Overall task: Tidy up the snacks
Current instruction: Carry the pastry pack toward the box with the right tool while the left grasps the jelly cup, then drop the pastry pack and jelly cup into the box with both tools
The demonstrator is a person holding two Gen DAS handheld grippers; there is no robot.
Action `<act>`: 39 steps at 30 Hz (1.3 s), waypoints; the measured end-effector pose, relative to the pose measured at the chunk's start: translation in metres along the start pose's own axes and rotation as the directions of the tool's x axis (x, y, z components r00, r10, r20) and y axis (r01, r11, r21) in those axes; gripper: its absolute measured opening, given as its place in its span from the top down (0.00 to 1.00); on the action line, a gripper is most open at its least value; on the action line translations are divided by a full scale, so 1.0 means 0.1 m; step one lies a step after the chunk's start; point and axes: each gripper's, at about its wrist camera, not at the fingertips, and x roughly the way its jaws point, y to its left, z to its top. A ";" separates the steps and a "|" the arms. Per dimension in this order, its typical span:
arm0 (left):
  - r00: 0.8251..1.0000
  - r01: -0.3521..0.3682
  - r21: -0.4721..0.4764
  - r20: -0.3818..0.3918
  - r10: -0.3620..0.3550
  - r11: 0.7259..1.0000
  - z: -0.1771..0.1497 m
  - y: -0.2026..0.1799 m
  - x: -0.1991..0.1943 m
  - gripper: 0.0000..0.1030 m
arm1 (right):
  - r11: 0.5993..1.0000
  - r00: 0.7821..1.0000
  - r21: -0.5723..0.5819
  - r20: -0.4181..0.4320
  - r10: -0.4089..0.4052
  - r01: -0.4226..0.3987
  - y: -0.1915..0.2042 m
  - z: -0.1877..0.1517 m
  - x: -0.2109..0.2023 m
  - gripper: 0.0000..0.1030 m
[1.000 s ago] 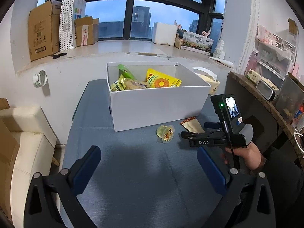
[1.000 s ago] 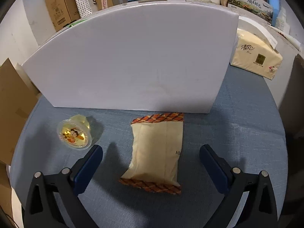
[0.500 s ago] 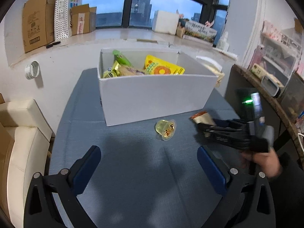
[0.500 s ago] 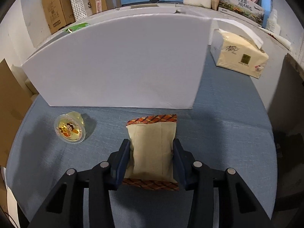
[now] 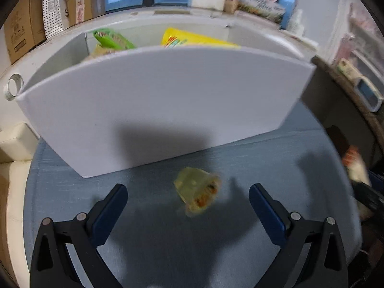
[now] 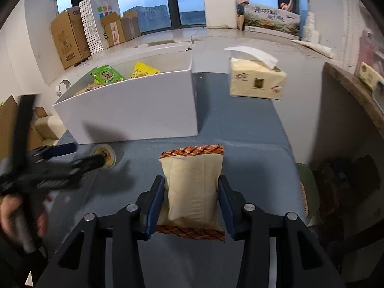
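Observation:
A white box point(image 5: 168, 100) holding green and yellow snack packs stands on the blue-grey table; it also shows in the right wrist view point(image 6: 134, 115). My left gripper point(image 5: 188, 198) is open, its fingers on either side of a yellow jelly cup point(image 5: 196, 192) lying on its side on the table. My right gripper point(image 6: 192, 201) is shut on a beige snack packet point(image 6: 193, 184) with orange patterned ends, lifted above the table. The jelly cup point(image 6: 105, 158) shows there too, partly behind the blurred left gripper point(image 6: 72, 160).
A tissue pack point(image 6: 256, 81) sits right of the box. Cardboard boxes point(image 6: 69, 40) line the windowsill behind. A dark counter edge point(image 6: 355, 91) runs along the right. A cream sofa point(image 5: 12, 192) is left of the table.
My left gripper moved forward and down to straddle the jelly cup. My right gripper, closed on the packet, lifted it and pulled back to the right.

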 end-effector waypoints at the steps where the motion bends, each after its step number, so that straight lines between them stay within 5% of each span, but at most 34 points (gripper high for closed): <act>1: 1.000 -0.016 -0.008 -0.005 0.016 1.000 0.01 -0.01 0.04 0.00 | 1.000 1.000 0.014 0.003 0.002 -0.002 -0.03 -0.04 -0.05 0.53; 4: 1.000 -0.012 0.000 -0.005 0.012 1.000 0.00 -0.07 0.08 0.01 | 0.999 1.000 0.046 0.010 0.000 -0.001 -0.09 -0.11 -0.10 0.53; 6: 1.000 -0.025 0.019 -0.005 0.025 0.999 -0.03 -0.12 0.08 0.10 | 0.998 1.000 0.056 0.007 0.004 -0.005 -0.09 -0.12 -0.07 0.53; 7: 1.000 -0.026 0.029 -0.006 0.026 0.999 -0.04 -0.14 0.08 0.23 | 0.998 1.000 0.063 0.003 0.009 -0.009 -0.11 -0.14 -0.07 0.53; 8: 0.999 -0.032 0.036 -0.009 0.033 0.999 -0.05 -0.16 0.07 0.50 | 0.998 1.000 0.067 -0.002 0.011 -0.011 -0.11 -0.14 -0.04 0.53; 18: 1.000 -0.002 0.047 0.023 0.001 0.999 -0.13 -0.16 -0.23 0.51 | 0.997 0.999 0.063 0.002 0.033 -0.033 -0.05 -0.17 -0.02 0.53; 26: 0.985 0.013 0.066 0.168 -0.024 0.998 0.01 -0.07 -1.01 0.51 | 0.998 0.997 0.030 0.035 0.062 -0.063 0.11 -0.06 -0.12 0.53; 32: 0.961 0.004 0.052 0.277 -0.019 0.999 0.33 0.11 -1.51 0.50 | 0.996 0.991 -0.024 0.094 0.091 -0.089 0.32 0.24 -0.27 0.53; 39: 0.950 0.021 0.028 0.312 -0.029 0.999 0.98 0.36 -1.59 0.50 | 0.986 0.979 -0.080 0.128 0.156 -0.147 0.56 0.82 -0.23 0.53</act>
